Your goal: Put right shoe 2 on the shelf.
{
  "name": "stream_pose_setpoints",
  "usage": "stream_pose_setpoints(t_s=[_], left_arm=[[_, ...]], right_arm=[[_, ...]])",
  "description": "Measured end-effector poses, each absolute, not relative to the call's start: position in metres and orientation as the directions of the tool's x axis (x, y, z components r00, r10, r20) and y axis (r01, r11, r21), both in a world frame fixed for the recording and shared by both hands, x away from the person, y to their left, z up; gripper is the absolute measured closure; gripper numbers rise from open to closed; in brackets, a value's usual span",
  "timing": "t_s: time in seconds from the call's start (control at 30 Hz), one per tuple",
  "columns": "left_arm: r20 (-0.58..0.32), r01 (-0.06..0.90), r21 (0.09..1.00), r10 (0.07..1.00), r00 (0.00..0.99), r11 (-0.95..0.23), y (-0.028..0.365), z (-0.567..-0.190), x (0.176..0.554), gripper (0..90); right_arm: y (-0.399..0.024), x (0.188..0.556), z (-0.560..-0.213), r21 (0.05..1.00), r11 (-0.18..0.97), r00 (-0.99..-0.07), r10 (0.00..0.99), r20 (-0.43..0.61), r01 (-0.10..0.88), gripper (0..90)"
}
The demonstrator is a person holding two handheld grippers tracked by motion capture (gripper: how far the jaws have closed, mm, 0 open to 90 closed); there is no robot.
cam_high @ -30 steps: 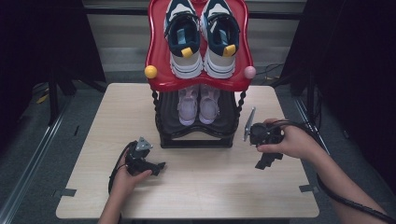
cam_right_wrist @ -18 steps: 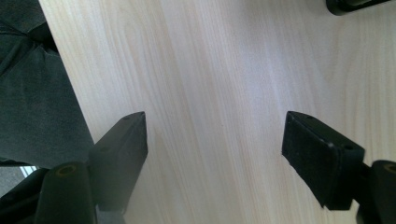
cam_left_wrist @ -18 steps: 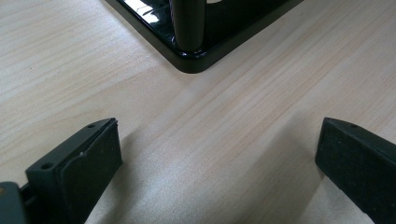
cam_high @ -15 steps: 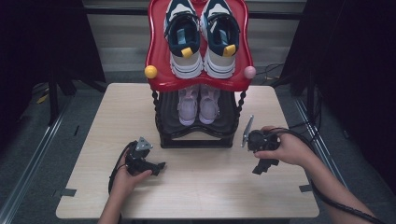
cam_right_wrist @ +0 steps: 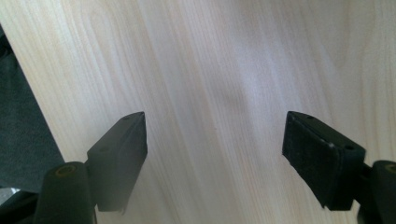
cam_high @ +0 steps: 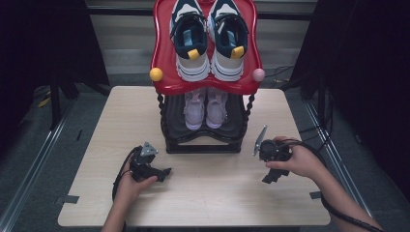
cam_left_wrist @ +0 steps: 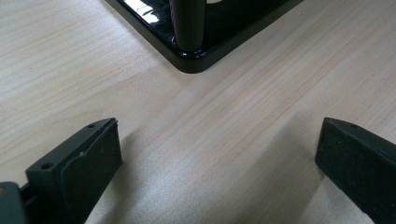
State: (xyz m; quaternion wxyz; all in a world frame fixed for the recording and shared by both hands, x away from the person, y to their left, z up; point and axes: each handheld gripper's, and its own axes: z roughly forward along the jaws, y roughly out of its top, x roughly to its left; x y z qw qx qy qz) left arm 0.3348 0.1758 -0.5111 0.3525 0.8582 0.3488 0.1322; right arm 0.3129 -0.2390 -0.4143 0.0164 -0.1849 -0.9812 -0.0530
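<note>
A two-tier shoe rack [cam_high: 203,145] stands at the middle back of the wooden table [cam_high: 203,193]. Its red top shelf [cam_high: 162,53] carries a pair of navy and white sneakers [cam_high: 209,38] with yellow heel tabs. A pair of small lilac shoes [cam_high: 205,108] sits on the black lower shelf. My left gripper [cam_high: 146,158] rests on the table before the rack's front left corner [cam_left_wrist: 189,53], open [cam_left_wrist: 217,135], with bare wood between the jaws. My right gripper [cam_high: 271,153] hovers low, right of the rack, open [cam_right_wrist: 215,121] over bare wood.
A yellow knob [cam_high: 155,74] and a pink knob [cam_high: 258,74] stick out from the red shelf's front corners. Cables trail from both grippers. The table's edge and dark floor [cam_right_wrist: 28,130] lie close to the right gripper's jaws.
My right gripper has sunk toward the table and drifted slightly nearer the front edge. The left gripper has stayed in place.
</note>
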Motion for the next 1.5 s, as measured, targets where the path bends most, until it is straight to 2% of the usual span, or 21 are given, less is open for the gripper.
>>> stream_pose_setpoints(t_s=[0.27,0.43,0.47,0.93,1.5], left_arm=[[-0.019,0.505,0.697,0.692,0.722,-0.508,0.176,-0.511,0.335,0.0],[-0.019,0.506,0.697,0.692,0.722,-0.508,0.176,-0.511,0.335,0.0],[-0.018,0.506,0.697,0.692,0.721,-0.509,0.176,-0.511,0.335,0.0],[-0.019,0.506,0.698,0.692,0.721,-0.508,0.176,-0.511,0.335,0.0],[-0.019,0.506,0.698,0.692,0.721,-0.508,0.176,-0.511,0.335,0.0]], right_arm=[[-0.239,0.31,-0.43,0.127,0.9,-0.909,0.412,0.062,0.416,21.7],[-0.242,0.311,-0.441,0.148,0.904,-0.916,0.396,0.061,0.401,21.7],[-0.241,0.309,-0.443,0.157,0.887,-0.9,0.429,0.072,0.435,21.6],[-0.25,0.307,-0.467,0.254,0.826,-0.861,0.505,0.062,0.503,20.5],[-0.259,0.305,-0.483,0.388,0.774,-0.848,0.528,0.039,0.5,16.2]])
